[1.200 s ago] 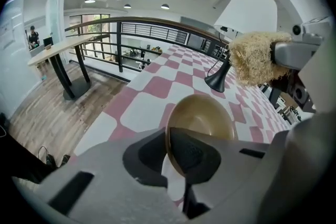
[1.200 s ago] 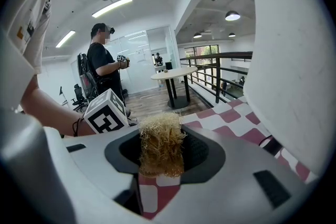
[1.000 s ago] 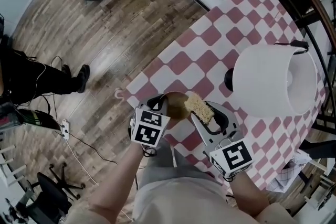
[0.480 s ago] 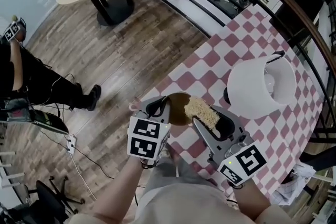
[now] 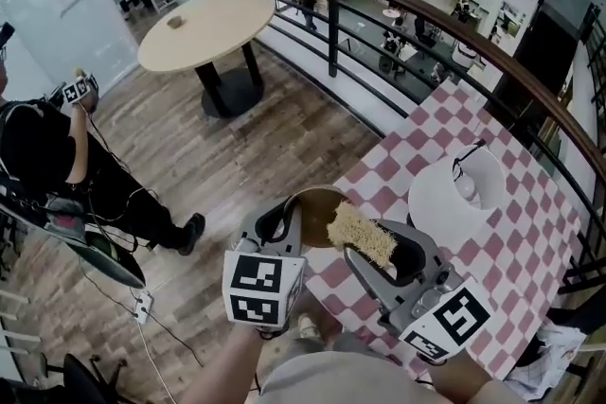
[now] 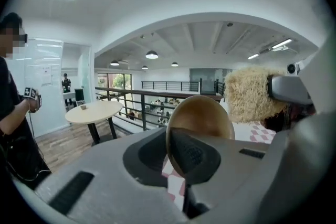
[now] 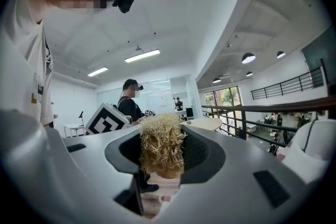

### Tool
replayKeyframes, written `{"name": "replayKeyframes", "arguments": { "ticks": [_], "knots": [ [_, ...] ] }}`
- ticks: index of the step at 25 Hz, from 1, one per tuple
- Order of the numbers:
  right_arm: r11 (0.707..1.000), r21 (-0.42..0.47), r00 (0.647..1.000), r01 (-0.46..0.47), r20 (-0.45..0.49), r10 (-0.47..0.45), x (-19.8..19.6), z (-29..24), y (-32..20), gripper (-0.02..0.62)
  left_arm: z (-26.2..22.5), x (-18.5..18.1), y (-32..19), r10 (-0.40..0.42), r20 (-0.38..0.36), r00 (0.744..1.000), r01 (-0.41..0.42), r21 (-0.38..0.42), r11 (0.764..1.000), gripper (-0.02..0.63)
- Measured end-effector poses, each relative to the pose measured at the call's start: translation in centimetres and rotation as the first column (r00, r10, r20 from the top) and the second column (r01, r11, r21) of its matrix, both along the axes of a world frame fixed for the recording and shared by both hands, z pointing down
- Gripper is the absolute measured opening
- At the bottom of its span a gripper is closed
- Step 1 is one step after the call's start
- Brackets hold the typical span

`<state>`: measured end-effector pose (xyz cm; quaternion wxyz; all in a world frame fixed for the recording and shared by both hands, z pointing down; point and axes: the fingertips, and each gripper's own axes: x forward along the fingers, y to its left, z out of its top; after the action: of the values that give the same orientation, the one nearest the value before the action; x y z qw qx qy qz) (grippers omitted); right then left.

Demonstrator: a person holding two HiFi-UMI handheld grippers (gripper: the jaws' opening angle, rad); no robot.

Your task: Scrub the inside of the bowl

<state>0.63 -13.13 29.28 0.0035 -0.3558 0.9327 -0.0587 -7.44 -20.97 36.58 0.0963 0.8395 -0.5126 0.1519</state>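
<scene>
Checkered desk (image 5: 402,147) lies beyond both tools. My left hand-held gripper (image 5: 287,224) is clenched on the rim of the brown bowl (image 5: 317,208), which stands on edge. Just to its right, my right hand-held gripper (image 5: 377,251) grasps a straw scrubber (image 5: 360,232).

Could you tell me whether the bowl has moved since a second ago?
Yes, it seems: against the checkered tablecloth, the bowl has shifted left, now overlapping its floor-side edge.
</scene>
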Motion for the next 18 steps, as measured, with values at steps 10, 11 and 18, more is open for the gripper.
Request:
{"name": "replayKeyframes", "arguments": {
  "ticks": [10,11,18],
  "knots": [
    [0.991,0.131,0.967,-0.027,-0.247,0.059,-3.4,-2.2,1.0,0.163,-5.0,1.4,3.4,0.037,-0.044,0.998,-0.033,0.094,0.995,0.021],
    [0.991,0.135,0.964,-0.025,-0.260,0.060,-3.5,-2.3,0.9,0.163,-5.1,1.5,3.5,0.036,-0.040,0.999,-0.032,0.098,0.995,0.021],
    [0.978,0.208,0.908,0.004,-0.411,0.084,-4.0,-2.4,0.2,0.161,-6.2,1.2,3.8,0.018,0.046,0.999,-0.025,0.160,0.987,0.021]
  ]
}}
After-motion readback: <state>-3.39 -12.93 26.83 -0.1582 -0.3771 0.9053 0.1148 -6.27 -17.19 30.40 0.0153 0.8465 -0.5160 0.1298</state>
